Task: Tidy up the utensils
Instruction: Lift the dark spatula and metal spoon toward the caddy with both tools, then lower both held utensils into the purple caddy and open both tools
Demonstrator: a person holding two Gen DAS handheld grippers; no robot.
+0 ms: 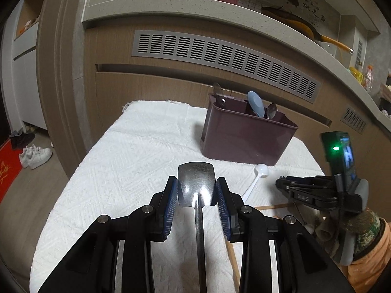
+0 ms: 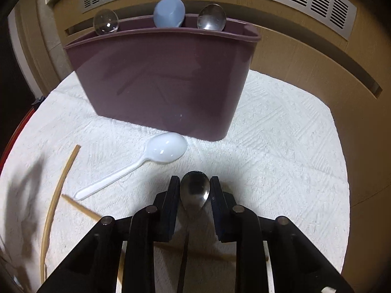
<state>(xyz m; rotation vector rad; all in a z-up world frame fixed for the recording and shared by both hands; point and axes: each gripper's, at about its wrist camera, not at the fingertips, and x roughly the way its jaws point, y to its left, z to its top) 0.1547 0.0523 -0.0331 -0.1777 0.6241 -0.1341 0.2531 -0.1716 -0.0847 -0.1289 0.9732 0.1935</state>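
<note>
My left claw (image 1: 196, 190) has a metal spatula (image 1: 196, 183) between its blue pads (image 1: 172, 207); the blade sits in the gap with the pads at its edges, and the handle runs straight back along the claw's axis toward me. The right claw (image 2: 195, 190) holds a steel spoon (image 2: 195, 190) the same way, bowl forward, fingers close on either side, though I can't be sure from this angle that the pads truly bite on it.

The bin (image 2: 161, 78) stands on the white cloth (image 2: 281, 146) straight ahead of the right claw and near it; from the left claw it lies ahead and to the right, farther off. So the right hand is nearer. Three spoons already stand in the bin, bowls up. A white spoon (image 2: 166, 150) lies just in front of the bin, its handle running back to the left, and chopsticks (image 2: 58, 185) lie loose beyond it.

I judge each utensil must be tipped handle-down over the rim.
</note>
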